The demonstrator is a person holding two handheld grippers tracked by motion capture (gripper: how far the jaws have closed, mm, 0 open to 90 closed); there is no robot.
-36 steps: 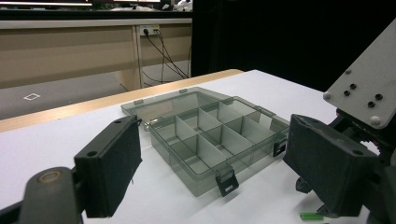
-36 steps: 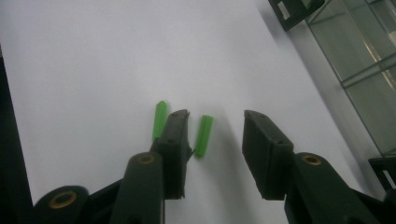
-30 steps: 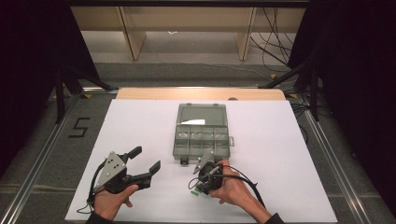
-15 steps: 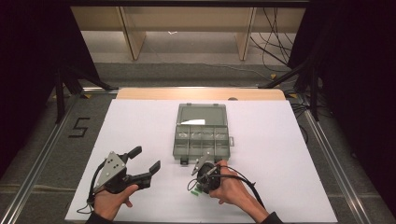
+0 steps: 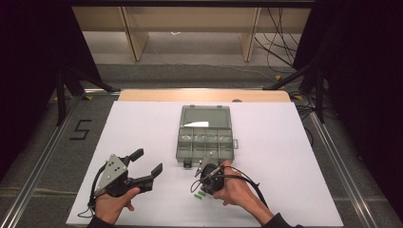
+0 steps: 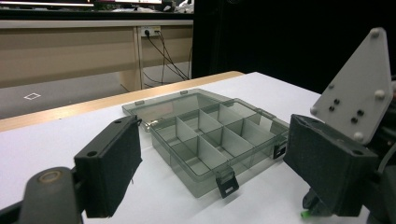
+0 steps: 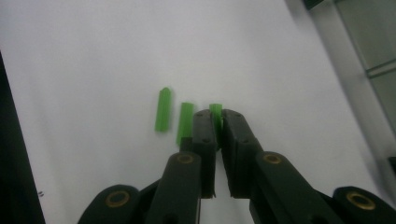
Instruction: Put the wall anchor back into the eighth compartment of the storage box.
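Note:
Three small green plastic pegs lie on the white table sheet near its front. My right gripper (image 7: 218,117) points down at them and is shut on one green peg (image 7: 215,110). The other two pegs (image 7: 163,115) (image 7: 185,122) lie loose just beside it. In the high view the right gripper (image 5: 203,183) sits over the green pegs (image 5: 199,194), just in front of the clear compartment box (image 5: 205,135). My left gripper (image 5: 148,161) rests open at the front left with nothing between its pads, facing the box (image 6: 219,140).
The box's lid (image 5: 205,116) lies open flat on the far side, and its compartments look bare. White sheet (image 5: 142,128) covers the table; a wooden edge (image 5: 204,95) runs along the back. The right gripper's grey plate (image 6: 359,88) shows in the left gripper view.
The right hand has shifted slightly toward the front left, down over the green pegs. The left gripper has not moved.

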